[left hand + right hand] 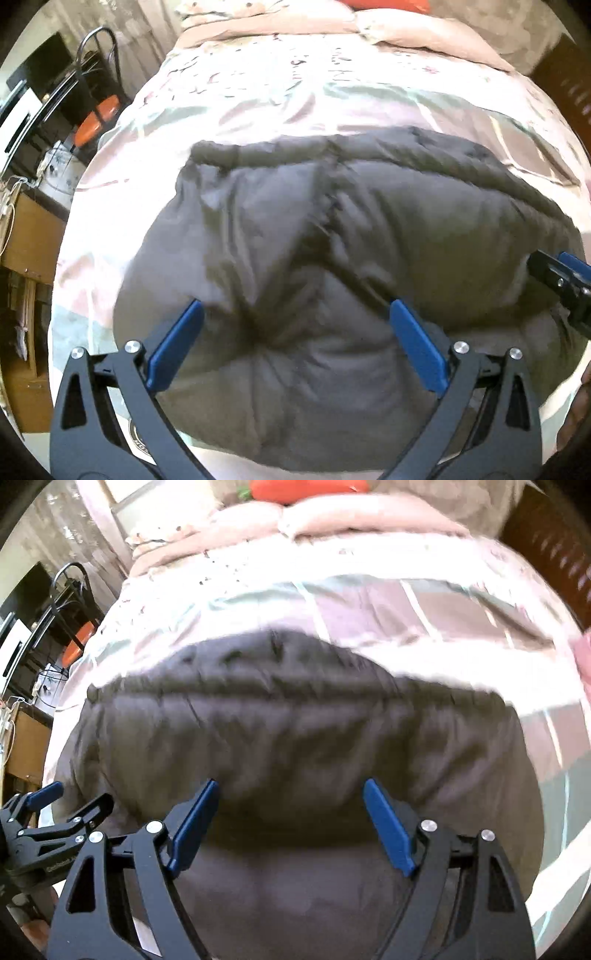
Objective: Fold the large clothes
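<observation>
A large grey padded garment (314, 258) lies bunched and folded on the bed, filling the middle of both views (288, 731). My left gripper (295, 310) hangs just above its near part, blue fingers (177, 343) spread wide with nothing between them. My right gripper (290, 790) also stands open over the garment, holding nothing. In the left wrist view the right gripper's tip (561, 280) shows at the right edge. In the right wrist view the left gripper (70, 801) shows at the lower left.
The bed has a pale patterned cover (258, 99) with pink pillows (332, 513) and a red cushion (306, 487) at its head. Left of the bed stand a black chair with an orange seat (96, 118), a desk (29, 88) and a wooden cabinet (29, 229).
</observation>
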### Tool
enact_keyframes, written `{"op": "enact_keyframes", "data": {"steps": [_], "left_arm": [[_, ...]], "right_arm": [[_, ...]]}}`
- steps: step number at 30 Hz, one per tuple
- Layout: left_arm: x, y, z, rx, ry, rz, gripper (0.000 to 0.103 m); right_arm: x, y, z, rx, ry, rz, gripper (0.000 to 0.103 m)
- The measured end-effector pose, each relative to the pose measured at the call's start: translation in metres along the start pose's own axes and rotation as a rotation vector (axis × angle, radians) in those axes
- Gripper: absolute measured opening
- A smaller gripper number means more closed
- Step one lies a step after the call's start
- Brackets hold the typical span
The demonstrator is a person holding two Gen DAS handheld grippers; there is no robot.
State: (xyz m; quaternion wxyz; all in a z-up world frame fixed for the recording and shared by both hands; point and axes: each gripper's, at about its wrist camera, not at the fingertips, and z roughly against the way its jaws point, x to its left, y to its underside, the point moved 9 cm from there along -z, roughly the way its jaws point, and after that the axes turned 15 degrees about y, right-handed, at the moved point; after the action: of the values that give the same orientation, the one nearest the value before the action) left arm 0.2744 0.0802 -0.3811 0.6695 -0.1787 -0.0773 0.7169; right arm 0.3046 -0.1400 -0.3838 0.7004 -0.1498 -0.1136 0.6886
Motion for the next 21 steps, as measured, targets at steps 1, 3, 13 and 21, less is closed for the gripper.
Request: {"op": "enact_keyframes", "data": {"steps": [1,3,13,21], "left_arm": [[0.004,-0.004,-0.006,0.014,-0.004,0.017,0.101],[0.015,-0.007,-0.024,0.036,-0.014,0.048,0.101],[0.024,-0.004,-0.066,0.135,-0.046,0.065,0.101],[0.006,0.030,0.001,0.047,0.040,0.087,0.101]], "right_arm": [[0.000,-0.006,-0.013,0.025,0.014,-0.018,0.082],[0.003,-0.010,-0.033,0.056,0.036,-0.038,0.083],[0.009,-0.023,-0.086,0.105,0.124,0.047,0.102],[-0.014,0.036,0.020,-0.058,0.040,-0.066,0.094]]}}
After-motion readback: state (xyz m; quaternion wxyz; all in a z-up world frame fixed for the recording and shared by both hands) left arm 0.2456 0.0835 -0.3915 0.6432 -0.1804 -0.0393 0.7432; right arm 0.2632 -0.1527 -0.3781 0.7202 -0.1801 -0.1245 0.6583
